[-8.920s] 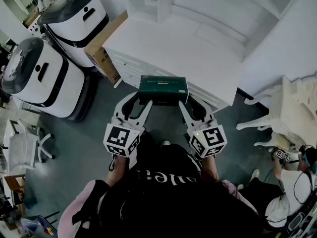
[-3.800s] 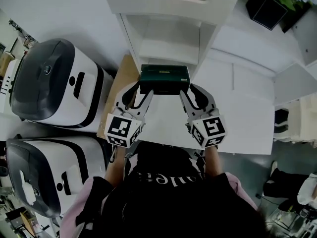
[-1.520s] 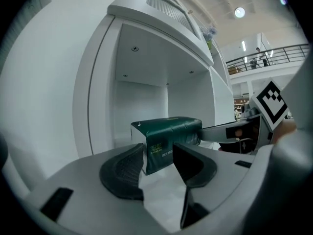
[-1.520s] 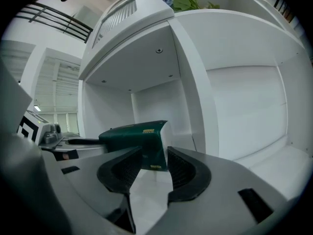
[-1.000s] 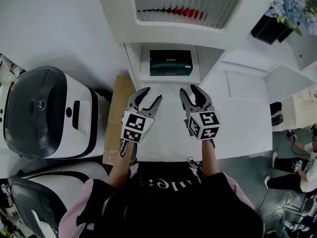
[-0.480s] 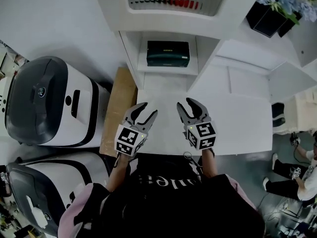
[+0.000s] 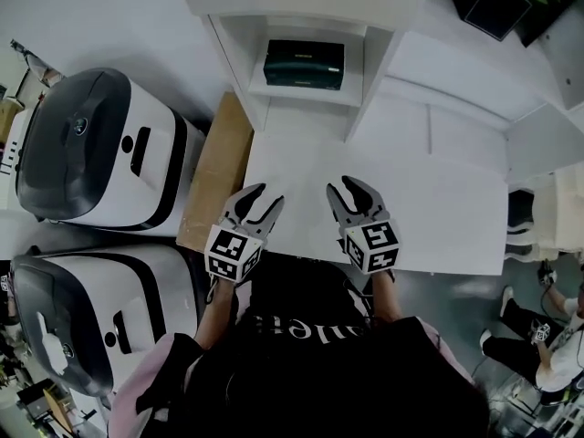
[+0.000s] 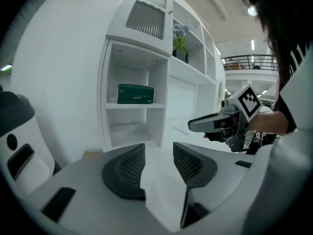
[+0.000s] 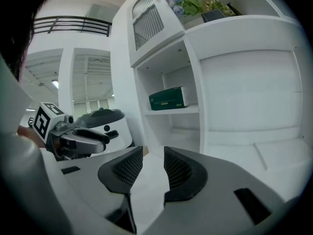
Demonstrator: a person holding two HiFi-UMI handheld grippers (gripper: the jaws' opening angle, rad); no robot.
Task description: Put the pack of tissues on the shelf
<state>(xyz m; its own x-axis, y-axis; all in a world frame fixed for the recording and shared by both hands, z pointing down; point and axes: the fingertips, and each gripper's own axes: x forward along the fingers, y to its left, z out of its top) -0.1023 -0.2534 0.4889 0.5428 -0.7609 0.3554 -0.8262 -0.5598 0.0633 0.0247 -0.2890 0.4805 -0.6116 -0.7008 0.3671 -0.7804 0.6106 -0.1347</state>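
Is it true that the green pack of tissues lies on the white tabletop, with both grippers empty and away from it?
No. The head view shows the green pack of tissues on the shelf, not the white tabletop. The rest holds: the left gripper and right gripper are empty, away from it; the right one's jaws have just been closing slightly, nothing between them.

A white shelf (image 7: 301, 94) sits inside a tall white cupboard. The dark green pack of tissues (image 7: 304, 64) lies flat on this shelf, near the middle. Under the shelf is a wide white counter (image 7: 429, 199). A black pot (image 7: 493, 0) stands on a higher ledge to the right.
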